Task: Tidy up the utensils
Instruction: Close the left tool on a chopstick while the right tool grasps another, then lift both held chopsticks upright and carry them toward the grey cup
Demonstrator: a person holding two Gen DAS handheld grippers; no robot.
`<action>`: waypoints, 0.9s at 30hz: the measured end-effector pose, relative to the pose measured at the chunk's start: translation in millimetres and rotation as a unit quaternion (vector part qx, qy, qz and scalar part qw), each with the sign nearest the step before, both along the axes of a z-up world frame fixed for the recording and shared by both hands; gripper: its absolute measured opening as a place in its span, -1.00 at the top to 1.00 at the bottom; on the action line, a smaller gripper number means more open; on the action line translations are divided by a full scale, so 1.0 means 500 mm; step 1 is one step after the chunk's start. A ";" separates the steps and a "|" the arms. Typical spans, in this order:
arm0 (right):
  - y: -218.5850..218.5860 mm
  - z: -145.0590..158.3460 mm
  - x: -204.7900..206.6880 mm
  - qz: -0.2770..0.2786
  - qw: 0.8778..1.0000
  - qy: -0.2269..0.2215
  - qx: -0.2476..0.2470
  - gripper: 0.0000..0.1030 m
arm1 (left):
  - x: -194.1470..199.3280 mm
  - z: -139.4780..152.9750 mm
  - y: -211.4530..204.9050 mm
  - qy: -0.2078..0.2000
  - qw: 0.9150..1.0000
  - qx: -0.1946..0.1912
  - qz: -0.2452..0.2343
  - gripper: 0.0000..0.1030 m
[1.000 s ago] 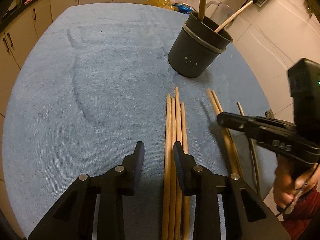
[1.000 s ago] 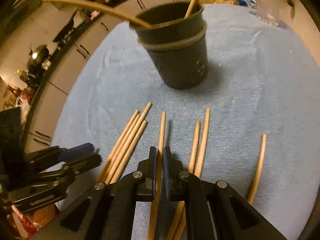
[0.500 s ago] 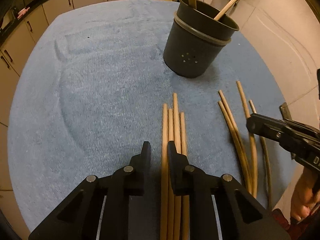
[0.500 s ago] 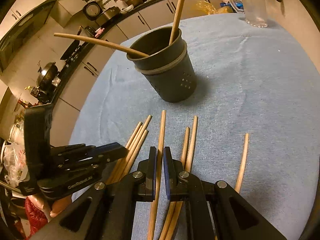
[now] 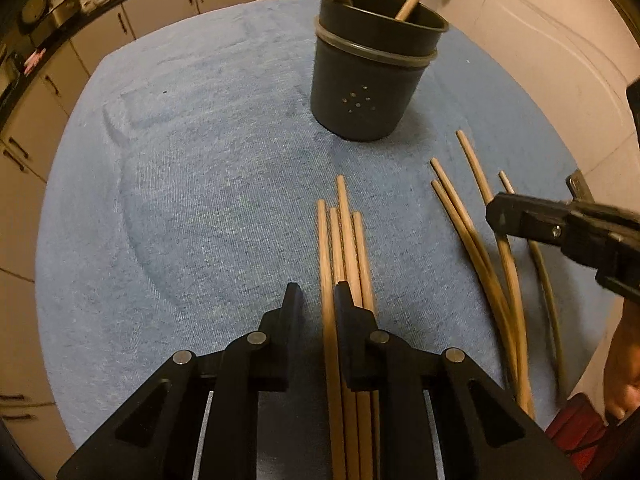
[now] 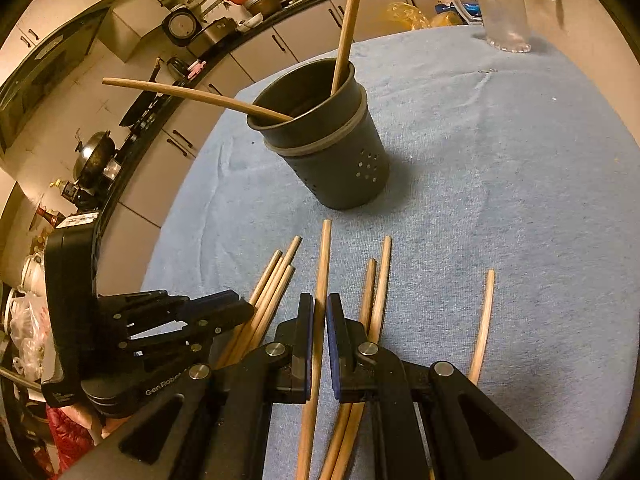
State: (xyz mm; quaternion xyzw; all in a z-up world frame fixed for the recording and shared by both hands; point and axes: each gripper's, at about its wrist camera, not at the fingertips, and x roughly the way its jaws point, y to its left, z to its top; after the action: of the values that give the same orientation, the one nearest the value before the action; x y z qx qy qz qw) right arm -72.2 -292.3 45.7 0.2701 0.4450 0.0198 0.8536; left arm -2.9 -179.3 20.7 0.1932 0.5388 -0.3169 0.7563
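1. Gripping one round wooden chopstick (image 6: 320, 280), my right hand-held gripper (image 6: 319, 340) has its jaws nearly together on it; the stick's long axis runs toward the holder (image 6: 340, 168).
2. My left hand-held gripper (image 5: 316, 312) stands narrow around the leftmost stick of a four-stick bundle (image 5: 344, 248); whether both pads press it I cannot tell.
3. More pale sticks (image 5: 480, 240) lie on the tabletop's nubbly blue towel (image 5: 200, 180), tips toward the holder.
4. That dark, perforated cylinder stands upright beyond them, with two sticks leaning in it.
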 end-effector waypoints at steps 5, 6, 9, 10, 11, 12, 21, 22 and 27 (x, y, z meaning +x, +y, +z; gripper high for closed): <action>0.004 0.000 0.002 -0.002 1.000 0.002 -0.002 0.86 | 0.004 0.002 -0.030 -0.002 1.000 0.007 -0.002 0.68; 0.004 -0.001 0.002 -0.003 1.000 0.003 -0.002 0.86 | 0.006 0.002 -0.034 -0.002 1.000 0.008 -0.002 0.68; 0.006 0.003 0.000 -0.004 1.000 0.002 -0.005 0.86 | 0.002 -0.002 -0.029 -0.007 1.000 0.015 0.000 0.67; 0.007 0.004 0.000 -0.004 1.000 0.002 -0.006 0.86 | 0.006 -0.004 -0.028 -0.004 1.000 0.023 -0.001 0.67; 0.008 0.005 -0.001 -0.004 1.000 0.001 -0.007 0.85 | 0.006 -0.008 -0.026 -0.001 1.000 0.025 -0.003 0.67; 0.009 0.005 -0.001 -0.004 1.000 0.001 -0.008 0.86 | 0.002 -0.007 -0.029 -0.006 1.000 0.028 -0.013 0.67; 0.017 0.000 0.006 -0.001 1.000 0.002 -0.006 0.86 | 0.003 -0.010 -0.029 -0.014 1.000 0.020 0.009 0.88; 0.017 -0.001 0.008 -0.001 1.000 0.003 -0.006 0.86 | 0.006 -0.009 -0.026 -0.012 1.000 0.013 0.015 0.88; 0.018 0.001 0.009 -0.003 1.000 0.002 -0.009 0.86 | 0.012 -0.001 0.003 -0.006 0.999 -0.023 0.045 0.89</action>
State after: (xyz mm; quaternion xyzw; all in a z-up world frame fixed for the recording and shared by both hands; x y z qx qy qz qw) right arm -67.7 -283.3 46.0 0.2641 0.4461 0.0129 0.8550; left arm 3.1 -177.9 20.3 0.1534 0.5351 -0.2935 0.7772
